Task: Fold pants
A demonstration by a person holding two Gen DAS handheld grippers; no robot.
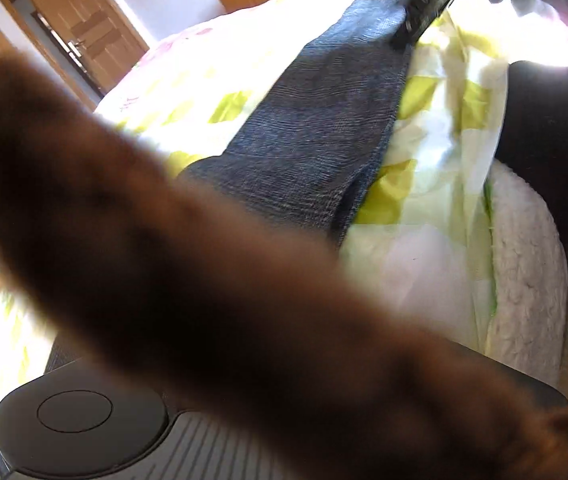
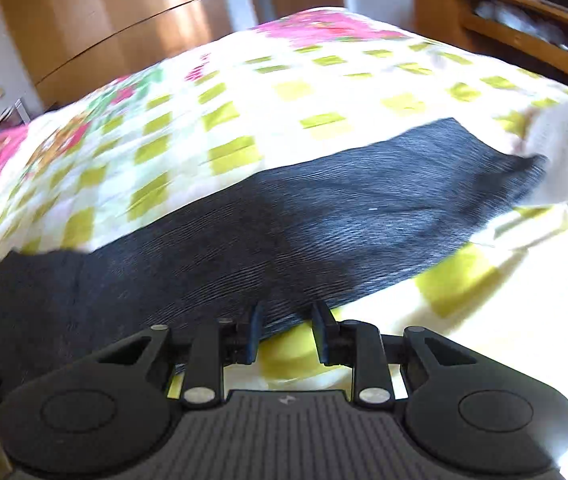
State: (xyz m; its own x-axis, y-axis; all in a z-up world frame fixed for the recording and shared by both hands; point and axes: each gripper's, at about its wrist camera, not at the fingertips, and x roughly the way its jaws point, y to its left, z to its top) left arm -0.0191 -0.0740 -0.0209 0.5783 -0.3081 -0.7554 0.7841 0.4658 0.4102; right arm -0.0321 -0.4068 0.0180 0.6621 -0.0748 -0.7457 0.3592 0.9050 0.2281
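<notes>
A: The left gripper (image 1: 284,440) is mostly hidden behind a blurred brown shape right at its lens. I can't tell how far its jaws are parted, or whether it holds anything.

B: And the pants (image 2: 284,216)?

A: A long strip of dark blue-grey fabric laid flat across the bed (image 2: 244,92), on its green-checked floral cover.

B: The right gripper (image 2: 288,332)?

A: Its jaws stand partly apart, empty, just over the near edge of the fabric.

B: So how far along is the task?

A: It looks folded lengthwise, one leg on the other. The crosswise folds seem left.
</notes>
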